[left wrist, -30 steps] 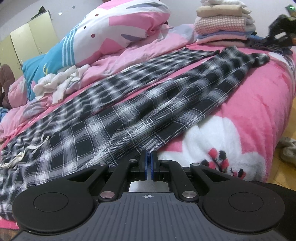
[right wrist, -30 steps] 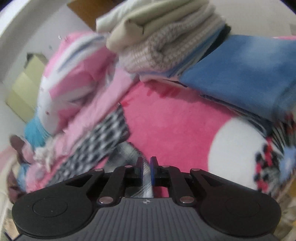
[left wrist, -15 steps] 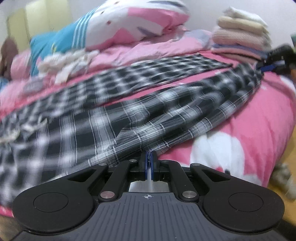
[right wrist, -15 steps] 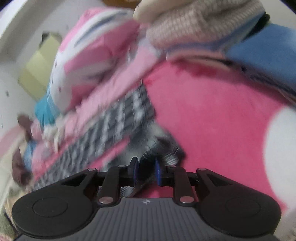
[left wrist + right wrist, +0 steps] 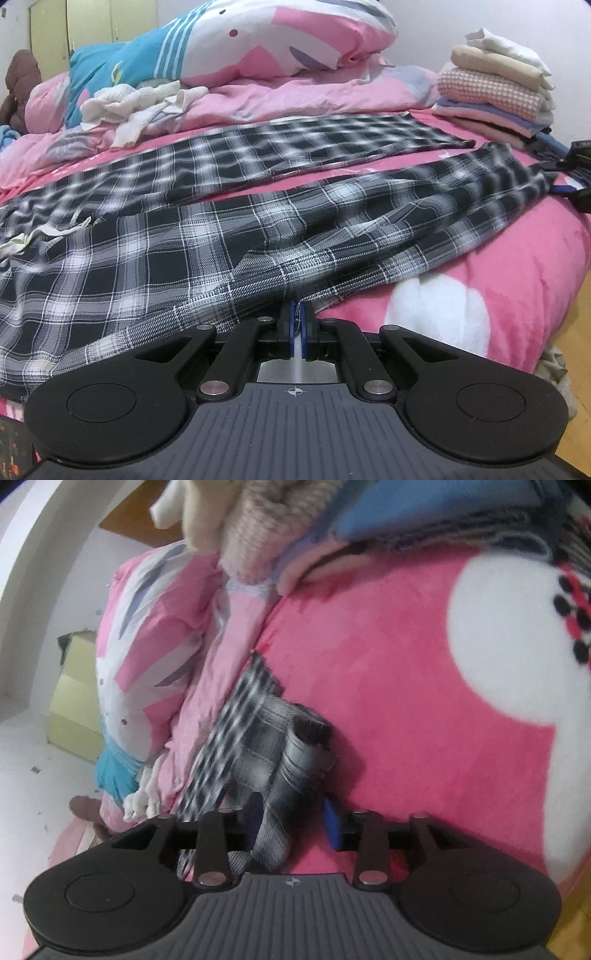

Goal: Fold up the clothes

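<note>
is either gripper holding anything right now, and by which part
The left gripper is shut on the plaid pants at their near edge. The right gripper is open around the leg end, gripping nothing.

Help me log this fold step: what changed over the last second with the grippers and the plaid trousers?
The right gripper opened: its jaws, shut on the cuff a second ago, now stand apart with the plaid trousers lying loose between them. The near leg's cuff has shifted forward, away from the folded stack. Unchanged: the left gripper stays shut on the trousers' near edge, and the stack and pillow are where they were.
</note>
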The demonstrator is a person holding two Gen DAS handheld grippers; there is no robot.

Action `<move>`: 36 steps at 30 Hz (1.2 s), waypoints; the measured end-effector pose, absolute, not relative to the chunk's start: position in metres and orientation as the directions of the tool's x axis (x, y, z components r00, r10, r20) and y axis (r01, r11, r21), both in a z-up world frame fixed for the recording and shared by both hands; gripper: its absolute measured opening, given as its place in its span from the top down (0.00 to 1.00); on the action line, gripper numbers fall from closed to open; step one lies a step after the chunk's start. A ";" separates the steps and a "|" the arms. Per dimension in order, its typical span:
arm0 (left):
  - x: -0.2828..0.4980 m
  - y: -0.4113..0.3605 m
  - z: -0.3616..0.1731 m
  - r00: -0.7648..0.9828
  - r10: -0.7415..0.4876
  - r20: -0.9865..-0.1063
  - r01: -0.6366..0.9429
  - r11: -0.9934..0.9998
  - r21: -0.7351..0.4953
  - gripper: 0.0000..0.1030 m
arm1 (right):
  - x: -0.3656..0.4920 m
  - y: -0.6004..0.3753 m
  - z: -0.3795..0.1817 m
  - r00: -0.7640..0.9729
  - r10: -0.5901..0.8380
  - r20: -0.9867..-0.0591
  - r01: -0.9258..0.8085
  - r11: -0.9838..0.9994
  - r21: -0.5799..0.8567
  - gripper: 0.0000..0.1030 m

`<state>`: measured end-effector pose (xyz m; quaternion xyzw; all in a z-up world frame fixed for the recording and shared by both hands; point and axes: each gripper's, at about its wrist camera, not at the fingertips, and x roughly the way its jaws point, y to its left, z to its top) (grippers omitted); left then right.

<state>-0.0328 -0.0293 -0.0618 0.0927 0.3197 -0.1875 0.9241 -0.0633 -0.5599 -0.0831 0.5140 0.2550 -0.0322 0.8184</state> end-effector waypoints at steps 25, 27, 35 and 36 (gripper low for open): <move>-0.039 -0.021 -0.057 0.753 -0.269 -0.601 0.376 0.925 0.057 0.97 | -0.050 -0.534 -0.018 0.877 0.109 -0.468 0.280 0.676 0.682 0.72; -0.038 -0.022 -0.061 0.749 -0.270 -0.605 0.382 0.922 0.061 0.97 | -0.068 -0.539 -0.019 0.874 0.033 -0.485 0.324 0.704 0.632 0.51; -0.034 -0.021 -0.063 0.744 -0.282 -0.606 0.382 0.923 0.039 0.97 | -0.070 -0.553 -0.055 0.817 0.121 -0.564 0.346 0.678 0.649 0.93; -0.035 -0.022 -0.063 0.744 -0.281 -0.606 0.381 0.924 0.039 0.97 | -0.065 -0.551 -0.048 0.831 0.138 -0.539 0.316 0.681 0.661 0.94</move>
